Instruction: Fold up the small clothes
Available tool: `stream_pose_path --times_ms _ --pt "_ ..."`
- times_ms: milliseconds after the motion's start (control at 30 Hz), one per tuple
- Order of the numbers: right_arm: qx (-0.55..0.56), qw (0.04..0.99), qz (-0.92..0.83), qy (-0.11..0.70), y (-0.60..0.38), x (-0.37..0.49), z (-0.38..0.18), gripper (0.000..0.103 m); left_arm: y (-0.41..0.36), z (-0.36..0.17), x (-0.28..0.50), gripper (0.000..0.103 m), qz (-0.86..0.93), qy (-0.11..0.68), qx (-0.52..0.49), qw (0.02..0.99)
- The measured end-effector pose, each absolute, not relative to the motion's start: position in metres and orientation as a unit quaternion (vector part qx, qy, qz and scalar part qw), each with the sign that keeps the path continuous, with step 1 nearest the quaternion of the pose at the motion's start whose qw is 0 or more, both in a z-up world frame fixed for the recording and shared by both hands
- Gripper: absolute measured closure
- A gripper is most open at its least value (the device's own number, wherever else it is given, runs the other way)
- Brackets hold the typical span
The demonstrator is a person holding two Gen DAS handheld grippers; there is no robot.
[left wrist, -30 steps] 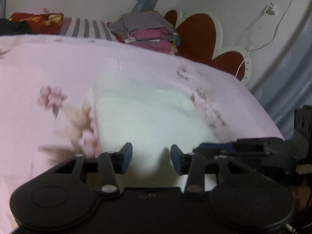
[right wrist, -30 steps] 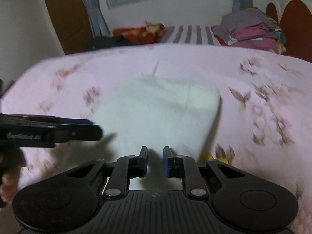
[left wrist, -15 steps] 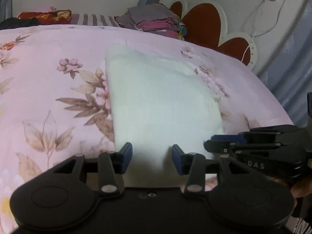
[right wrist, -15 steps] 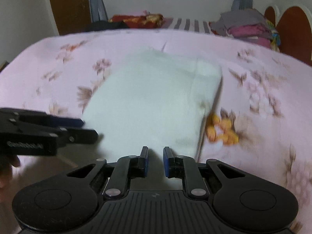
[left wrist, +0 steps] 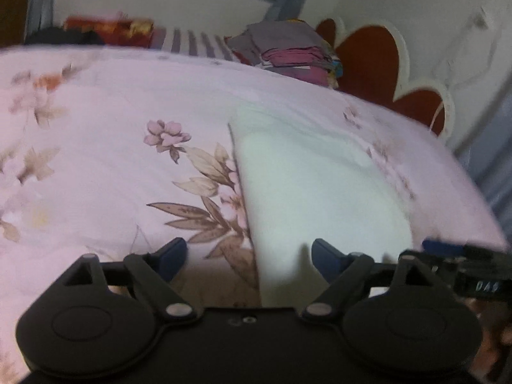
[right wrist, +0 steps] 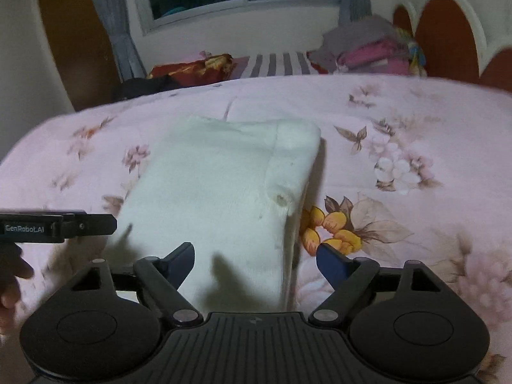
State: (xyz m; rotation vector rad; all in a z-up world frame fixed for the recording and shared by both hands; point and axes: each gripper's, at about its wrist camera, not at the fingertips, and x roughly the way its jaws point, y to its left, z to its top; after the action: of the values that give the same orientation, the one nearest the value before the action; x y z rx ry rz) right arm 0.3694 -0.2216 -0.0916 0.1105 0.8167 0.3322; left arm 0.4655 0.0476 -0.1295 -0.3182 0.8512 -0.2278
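A folded white fluffy garment (right wrist: 224,192) lies flat on the pink floral bedspread (right wrist: 400,134); it also shows in the left wrist view (left wrist: 313,198). My right gripper (right wrist: 256,260) is open, its jaws spread over the garment's near edge, holding nothing. My left gripper (left wrist: 249,257) is open and empty, straddling the garment's near left edge. The left gripper shows at the left of the right wrist view (right wrist: 64,225). The right gripper shows at the right of the left wrist view (left wrist: 460,256).
A stack of folded grey and pink clothes (right wrist: 371,48) sits at the far side of the bed by a red and white headboard (right wrist: 448,32). A striped cloth (right wrist: 275,64) and a red patterned one (right wrist: 192,67) lie beside it.
Both grippers have opened wide. The garment now lies let go on the bed, and both grippers have drawn back slightly toward its near edge.
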Motion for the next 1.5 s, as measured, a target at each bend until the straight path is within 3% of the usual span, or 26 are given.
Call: stream_pose_path --times_ms 133,200,267,433,567,733,967,1033,1367,1500 --pt "0.151 0.887 0.162 0.405 -0.249 0.392 -0.095 0.02 0.067 -0.135 0.481 0.019 -0.13 0.418 -0.228 0.87" --pt "0.198 0.876 0.163 0.408 -0.265 0.402 -0.1 0.033 0.07 -0.139 0.488 0.02 -0.142 0.423 -0.245 0.861" --pt "0.246 0.861 0.163 0.415 -0.279 0.411 -0.106 0.038 0.071 -0.143 0.493 0.024 -0.155 0.427 -0.257 0.853" --pt "0.336 0.825 0.172 0.42 -0.303 0.427 -0.125 0.038 0.069 -0.153 0.506 0.024 -0.183 0.443 -0.28 0.832" --pt "0.363 0.813 0.179 0.418 -0.311 0.434 -0.136 0.038 0.053 -0.151 0.516 0.025 -0.194 0.458 -0.237 0.834" --pt "0.369 0.803 0.205 0.422 -0.31 0.443 -0.141 0.038 0.035 -0.152 0.526 0.037 -0.215 0.468 -0.215 0.83" --pt "0.358 0.791 0.24 0.434 -0.302 0.459 -0.142 0.039 0.027 -0.155 0.533 0.038 -0.222 0.465 -0.201 0.833" --pt "0.341 0.794 0.246 0.439 -0.296 0.462 -0.142 0.047 0.03 -0.156 0.533 0.039 -0.223 0.464 -0.203 0.833" --pt "0.305 0.803 0.257 0.443 -0.281 0.463 -0.139 0.047 0.029 -0.156 0.534 0.041 -0.225 0.46 -0.203 0.834" --pt "0.291 0.806 0.26 0.445 -0.274 0.464 -0.138 0.059 0.03 -0.156 0.534 0.047 -0.224 0.456 -0.202 0.837"
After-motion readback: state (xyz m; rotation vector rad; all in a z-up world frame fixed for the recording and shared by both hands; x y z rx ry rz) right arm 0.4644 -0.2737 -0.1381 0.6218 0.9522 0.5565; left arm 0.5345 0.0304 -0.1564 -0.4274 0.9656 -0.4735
